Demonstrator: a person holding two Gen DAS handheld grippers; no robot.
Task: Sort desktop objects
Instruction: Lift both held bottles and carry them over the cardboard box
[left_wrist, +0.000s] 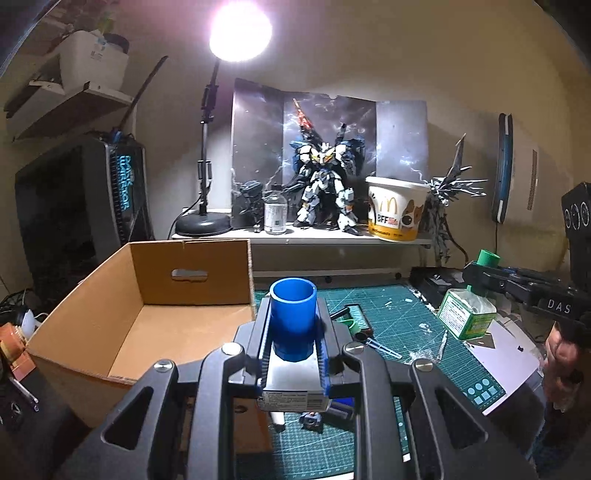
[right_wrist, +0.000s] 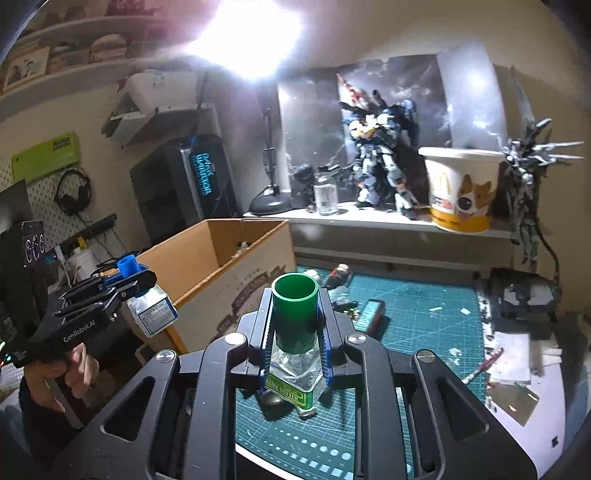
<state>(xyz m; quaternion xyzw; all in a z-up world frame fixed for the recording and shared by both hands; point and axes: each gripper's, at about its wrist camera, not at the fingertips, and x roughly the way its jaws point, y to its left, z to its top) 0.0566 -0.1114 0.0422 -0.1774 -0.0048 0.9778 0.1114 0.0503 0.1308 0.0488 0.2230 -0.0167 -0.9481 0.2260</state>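
Held aloft beside the box (left_wrist: 147, 295): my left gripper (left_wrist: 293, 332) pinches a blue-capped bottle (left_wrist: 293, 314), my right gripper (right_wrist: 295, 325) a green-capped bottle (right_wrist: 295, 306); both likely glass, light, slippery, best gripped below caps.

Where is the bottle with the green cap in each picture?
Left wrist view: the green-capped bottle is far right, held in the right gripper above the green cutting mat.
Right wrist view: it is at centre, close up, clamped between that gripper's fingers.
Shared landmark: the cardboard box, left of centre in both views.
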